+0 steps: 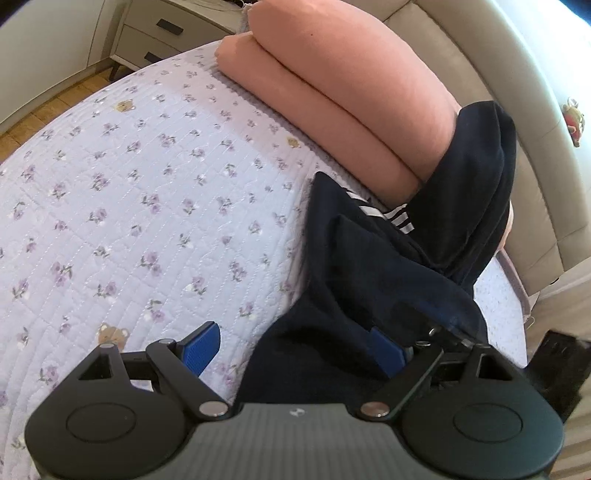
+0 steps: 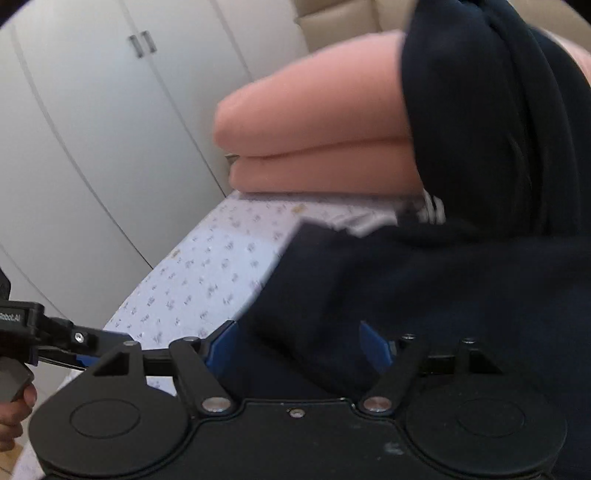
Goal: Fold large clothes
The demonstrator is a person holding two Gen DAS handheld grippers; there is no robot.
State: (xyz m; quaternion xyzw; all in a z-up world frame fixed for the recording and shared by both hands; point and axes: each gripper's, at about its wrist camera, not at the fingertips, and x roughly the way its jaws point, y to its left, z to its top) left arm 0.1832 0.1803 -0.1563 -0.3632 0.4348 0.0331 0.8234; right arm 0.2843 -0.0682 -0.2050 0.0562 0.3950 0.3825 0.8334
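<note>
Starting at the left, the lilac floral bedspread point(image 1: 122, 206) lies bare, with a bedside cabinet point(image 1: 162, 33) and a white wardrobe point(image 2: 110, 110) beyond the far edge of the bed, and the folded pink blanket point(image 1: 332, 96) is stacked against the padded headboard point(image 1: 524, 122). The dark navy garment point(image 1: 369, 266), marked with a patch of white stripes point(image 1: 391, 216), lies rumpled on the right part of the bed; one end rides up over the pink blanket toward the headboard and the rest runs back toward both tools, so its long axis points roughly from the jaws to the headboard. The left gripper point(image 1: 295, 347) has its jaws apart: its left pad hangs over bare bedspread while its right pad is touching or tucked under the garment's near left edge, so the cloth lies to the right of centre for that tool. Further right, the right gripper point(image 2: 301, 343) also has its jaws spread wide, and the dark fabric fills the gap between them and drapes over the body of the tool; whether any cloth is truly pinched is hard to tell in this blurred view, but it looks loose. By my reading, the right tool sits more squarely on the garment, so it is the better placed to close first, with the left taking the near edge.
</note>
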